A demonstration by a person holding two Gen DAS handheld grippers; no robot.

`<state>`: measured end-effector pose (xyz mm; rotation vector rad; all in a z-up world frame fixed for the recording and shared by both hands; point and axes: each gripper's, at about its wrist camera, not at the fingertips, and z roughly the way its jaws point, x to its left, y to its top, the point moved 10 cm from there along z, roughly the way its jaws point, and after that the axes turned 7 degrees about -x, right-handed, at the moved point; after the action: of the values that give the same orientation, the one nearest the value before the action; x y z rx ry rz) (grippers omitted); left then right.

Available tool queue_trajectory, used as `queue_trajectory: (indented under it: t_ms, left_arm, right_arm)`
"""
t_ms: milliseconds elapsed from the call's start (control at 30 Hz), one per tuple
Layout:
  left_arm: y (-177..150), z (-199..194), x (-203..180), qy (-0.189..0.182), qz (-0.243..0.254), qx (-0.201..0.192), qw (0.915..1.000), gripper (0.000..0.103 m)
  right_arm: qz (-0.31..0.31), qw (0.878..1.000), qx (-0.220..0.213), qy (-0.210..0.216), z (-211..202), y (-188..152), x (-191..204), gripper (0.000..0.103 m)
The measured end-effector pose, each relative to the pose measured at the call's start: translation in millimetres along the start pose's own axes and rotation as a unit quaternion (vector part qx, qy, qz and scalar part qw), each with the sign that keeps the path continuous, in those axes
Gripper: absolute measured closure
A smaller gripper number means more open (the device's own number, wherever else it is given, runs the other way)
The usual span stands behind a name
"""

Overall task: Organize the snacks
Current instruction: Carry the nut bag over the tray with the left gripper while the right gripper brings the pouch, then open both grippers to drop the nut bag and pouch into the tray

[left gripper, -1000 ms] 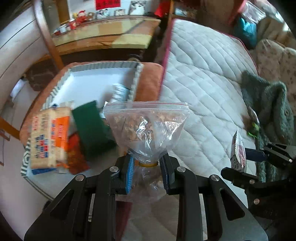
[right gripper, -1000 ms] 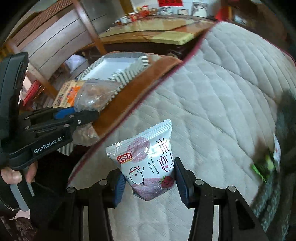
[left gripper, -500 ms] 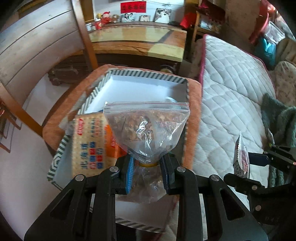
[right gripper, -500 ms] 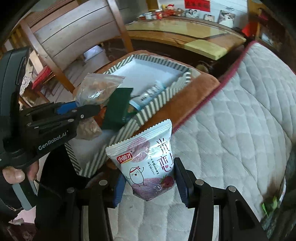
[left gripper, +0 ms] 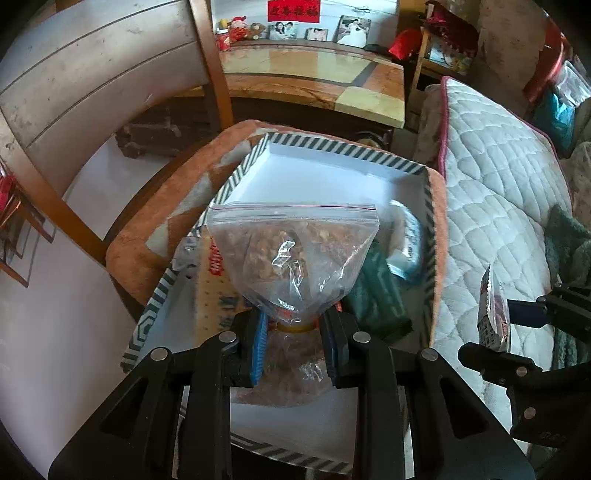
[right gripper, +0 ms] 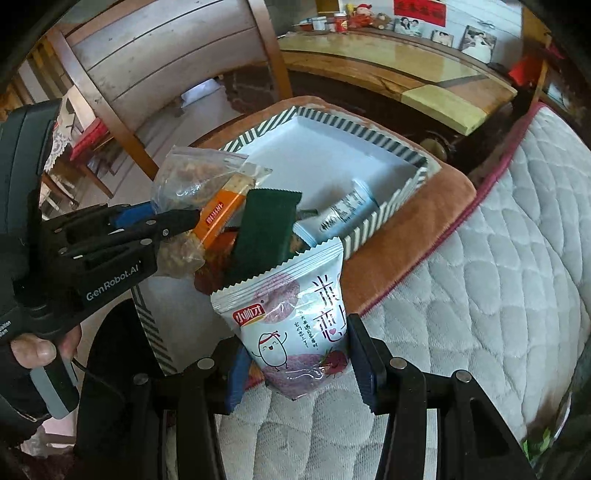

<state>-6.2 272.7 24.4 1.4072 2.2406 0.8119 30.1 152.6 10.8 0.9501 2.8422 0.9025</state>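
Quilted white mattress [right gripper: 498, 280]; glossy wooden table [left gripper: 314, 79] bearing framed photos [left gripper: 352, 31]; wooden chair [right gripper: 177, 70]; pale floor [left gripper: 55, 295]; daylight

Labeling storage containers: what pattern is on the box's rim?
Dark green-and-white diagonal stripes on the box's rim, clearest in the left wrist view.

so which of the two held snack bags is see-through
The zip bag in the left gripper: clear plastic with brown pieces showing inside. The packet in the right gripper is opaque, printed white and purple.
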Motion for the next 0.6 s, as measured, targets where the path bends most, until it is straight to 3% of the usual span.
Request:
queue_trajectory:
  t_ms: [600]
  left_arm:
    - [6, 17, 26, 0.016, -0.017, 0.006, 0.9997, 0.078]
  right_arm:
    - [-0.022, 1.0, 0.02, 0.001, 40, 39, 9, 0.056]
